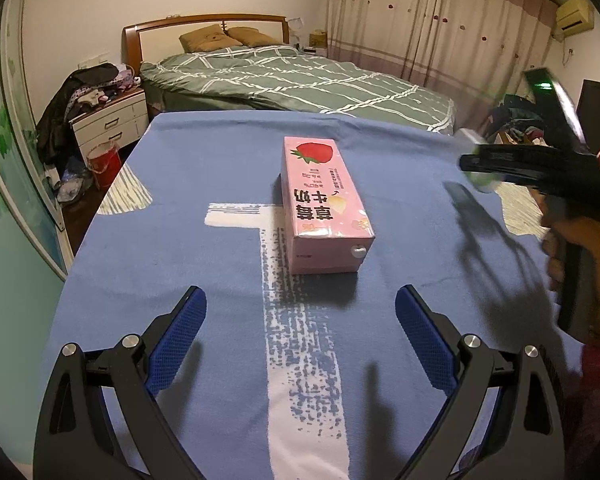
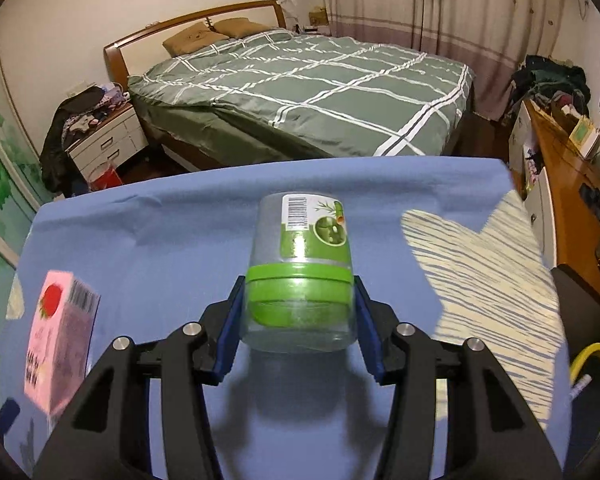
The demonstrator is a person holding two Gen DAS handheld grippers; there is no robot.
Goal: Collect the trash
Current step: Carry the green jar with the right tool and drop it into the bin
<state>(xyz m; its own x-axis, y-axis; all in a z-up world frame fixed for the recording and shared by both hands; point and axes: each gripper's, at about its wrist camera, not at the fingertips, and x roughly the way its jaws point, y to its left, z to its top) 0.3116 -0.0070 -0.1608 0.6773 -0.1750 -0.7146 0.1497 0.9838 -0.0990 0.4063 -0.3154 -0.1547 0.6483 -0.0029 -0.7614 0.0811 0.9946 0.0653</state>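
Observation:
A pink strawberry milk carton (image 1: 324,204) lies on its side on the blue cloth-covered table (image 1: 180,200), straight ahead of my left gripper (image 1: 300,312). The left gripper is open and empty, a short way in front of the carton. My right gripper (image 2: 298,320) is shut on a clear plastic container with a green lid and green label (image 2: 300,264), held above the table. The carton also shows in the right wrist view (image 2: 60,340) at the lower left. The right gripper appears blurred in the left wrist view (image 1: 484,172) at the right.
A bed with a green checked quilt (image 2: 300,92) stands beyond the table. A white nightstand (image 1: 108,124) piled with clothes and a red bucket (image 1: 104,164) are at the left. A wooden desk with clutter (image 2: 560,152) runs along the right. A yellow-rimmed bin (image 2: 596,376) sits at the lower right.

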